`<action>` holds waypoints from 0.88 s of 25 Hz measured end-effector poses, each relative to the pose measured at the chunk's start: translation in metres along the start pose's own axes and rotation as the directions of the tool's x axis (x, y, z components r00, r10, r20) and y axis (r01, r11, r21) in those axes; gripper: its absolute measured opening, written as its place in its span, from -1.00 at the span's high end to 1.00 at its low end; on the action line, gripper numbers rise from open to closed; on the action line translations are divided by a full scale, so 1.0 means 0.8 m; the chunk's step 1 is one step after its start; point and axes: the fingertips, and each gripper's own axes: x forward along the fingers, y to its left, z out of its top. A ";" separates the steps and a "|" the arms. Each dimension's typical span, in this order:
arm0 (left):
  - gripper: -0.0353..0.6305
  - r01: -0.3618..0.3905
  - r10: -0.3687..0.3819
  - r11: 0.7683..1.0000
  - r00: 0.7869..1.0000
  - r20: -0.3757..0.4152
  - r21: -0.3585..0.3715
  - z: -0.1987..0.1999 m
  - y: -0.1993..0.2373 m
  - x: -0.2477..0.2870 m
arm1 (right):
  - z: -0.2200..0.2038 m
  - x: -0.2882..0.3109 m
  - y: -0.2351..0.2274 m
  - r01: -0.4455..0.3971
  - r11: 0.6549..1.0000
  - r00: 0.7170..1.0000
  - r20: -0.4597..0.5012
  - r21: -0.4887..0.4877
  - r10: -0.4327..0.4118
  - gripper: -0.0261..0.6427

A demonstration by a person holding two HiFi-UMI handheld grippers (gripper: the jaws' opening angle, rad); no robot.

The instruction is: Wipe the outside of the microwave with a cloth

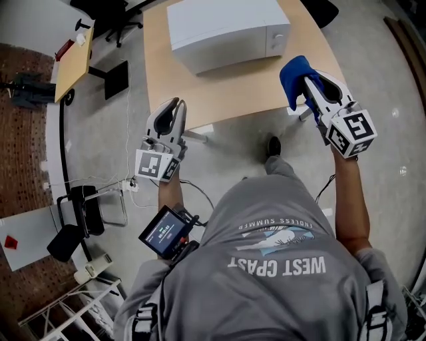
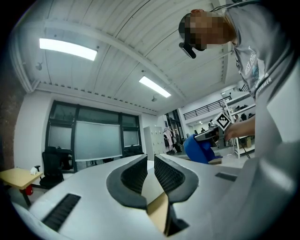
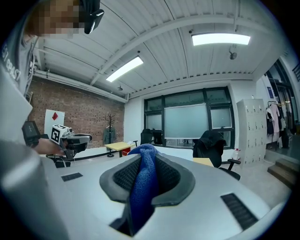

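Observation:
A white microwave [image 1: 226, 30] stands on the light wooden table [image 1: 233, 93] at the top of the head view. My right gripper [image 1: 303, 78] hovers by the table's right corner, shut on a blue cloth [image 1: 295, 74] that bulges over its tips. In the right gripper view the cloth [image 3: 142, 183] hangs between the ridged pads [image 3: 123, 178]. My left gripper [image 1: 178, 104] is held at the table's near edge, shut with nothing in it. The left gripper view shows its dark pads [image 2: 133, 176] nearly together, and the right gripper with the cloth [image 2: 199, 149] off to the side.
A small yellow side table [image 1: 73, 56] and black office chairs [image 1: 110, 20] stand at the upper left. A black chair [image 1: 83, 213], a power strip [image 1: 130, 185] and cables lie on the grey floor at the left. A screen device [image 1: 166, 233] hangs at the person's waist.

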 end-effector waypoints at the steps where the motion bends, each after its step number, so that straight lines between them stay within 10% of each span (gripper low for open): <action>1: 0.71 -0.008 0.008 1.000 1.000 -0.004 -0.004 -0.008 0.007 0.012 | -0.009 0.013 -0.011 -0.004 1.000 1.000 -0.006 0.003 0.004 0.69; 12: 0.71 -0.092 0.092 0.996 0.995 -0.049 -0.015 -0.048 0.064 0.145 | -0.065 0.190 -0.096 -0.091 0.995 0.995 -0.046 0.036 0.092 0.69; 22: 0.71 -0.181 0.170 0.983 0.968 -0.187 -0.044 -0.110 0.134 0.097 | -0.151 0.400 0.065 -0.284 0.920 0.958 -0.030 -0.272 0.287 0.69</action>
